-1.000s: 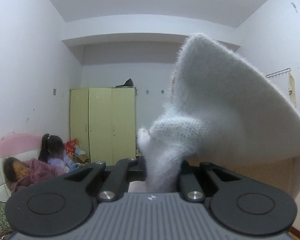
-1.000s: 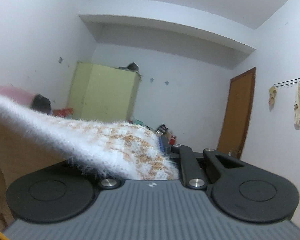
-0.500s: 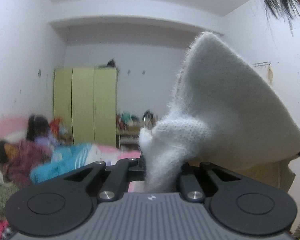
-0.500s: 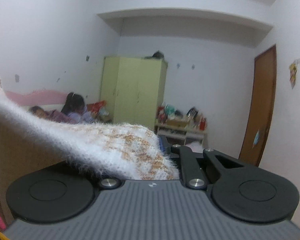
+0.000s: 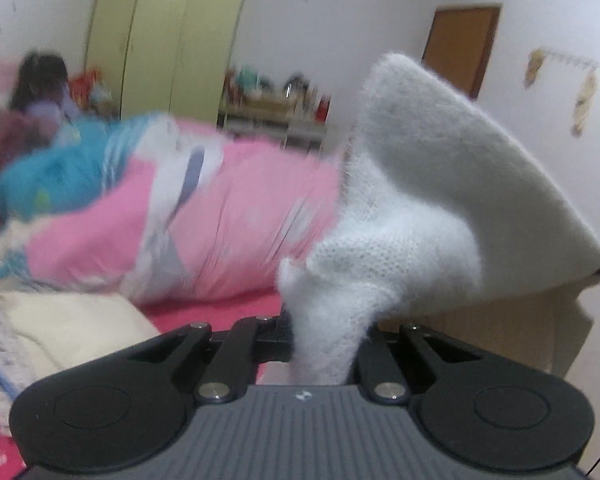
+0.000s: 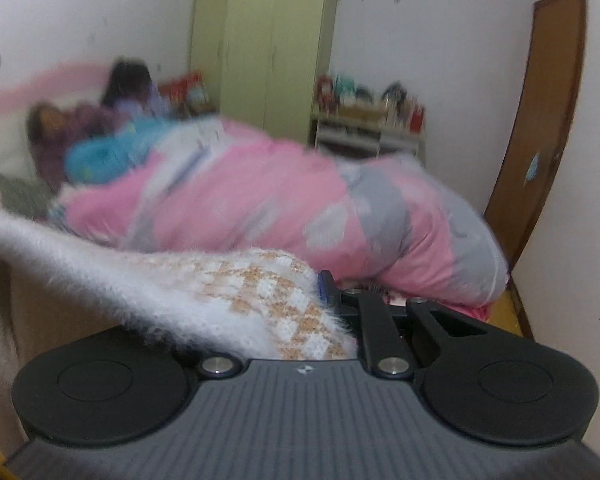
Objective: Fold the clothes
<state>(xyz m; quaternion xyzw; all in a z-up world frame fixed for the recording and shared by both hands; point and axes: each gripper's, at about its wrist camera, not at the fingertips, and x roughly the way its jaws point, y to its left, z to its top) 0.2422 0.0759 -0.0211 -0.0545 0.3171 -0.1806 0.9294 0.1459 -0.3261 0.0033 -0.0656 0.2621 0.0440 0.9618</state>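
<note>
A fuzzy white knitted sweater (image 5: 428,216) rises from between the jaws of my left gripper (image 5: 324,344), which is shut on a bunched corner of it; the cloth fans out up and to the right. In the right wrist view the same sweater (image 6: 236,296), white with an orange-tan diamond pattern, stretches off to the left from my right gripper (image 6: 300,320), shut on its edge. The knit covers both grippers' fingertips. A beige layer hangs below the stretched sweater in both views.
A bed with a red sheet (image 5: 220,312) lies ahead, piled with a pink and grey duvet (image 6: 300,208) and a cream folded blanket (image 5: 68,332). Two people (image 6: 112,108) are at its head. A green wardrobe (image 6: 268,48), cluttered shelf (image 6: 368,120) and brown door (image 6: 548,120) stand behind.
Both views have tipped downward: the ceiling has left the frame and the bed with its pink duvet has come into sight. The sweater stays gripped the same way in both grippers.
</note>
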